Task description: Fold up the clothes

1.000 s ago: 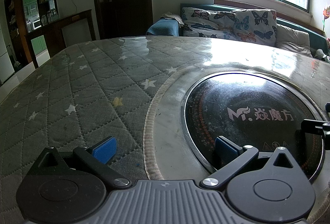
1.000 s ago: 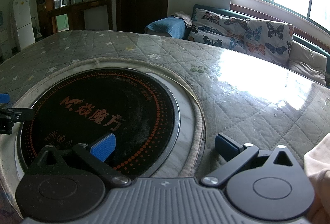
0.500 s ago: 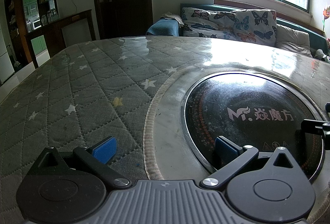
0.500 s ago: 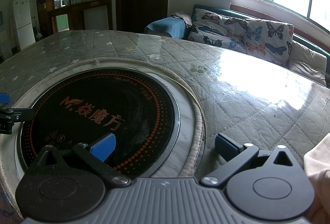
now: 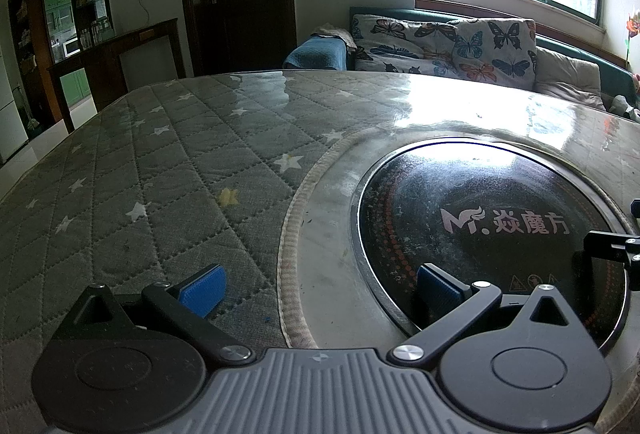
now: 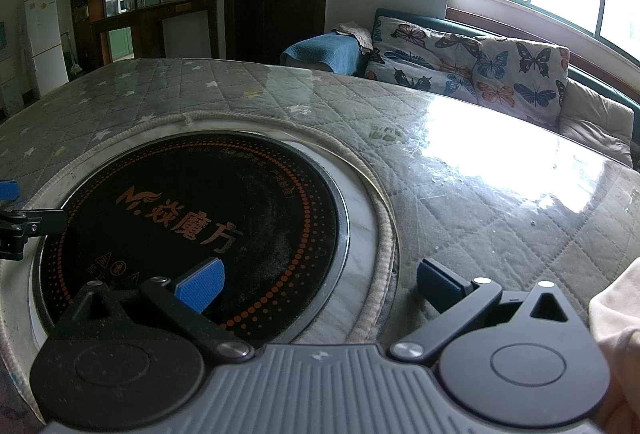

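Quilted grey cloth with pale stars covers the table (image 5: 168, 170) under a glossy clear sheet, and a round black cooktop (image 5: 492, 234) with orange dots and a printed logo sits sunk in a marble ring at its middle. Left gripper (image 5: 320, 288) hangs low over the table's near edge, its blue pads (image 5: 202, 290) spread wide with nothing between them; one pad is over the quilt, the other over the cooktop's rim. Right gripper (image 6: 318, 286) is likewise spread and empty, one pad over the black glass, the other over the quilt just past the ring. Each gripper's tip shows at the edge of the other's view, so they sit side by side across the cooktop. Pale pink fabric (image 6: 616, 318), probably the garment to fold, lies at the far right edge of the right view, beside the gripper body and mostly cut off. Behind the table stand a sofa (image 5: 448, 46) with butterfly cushions, a dark door and bright windows.
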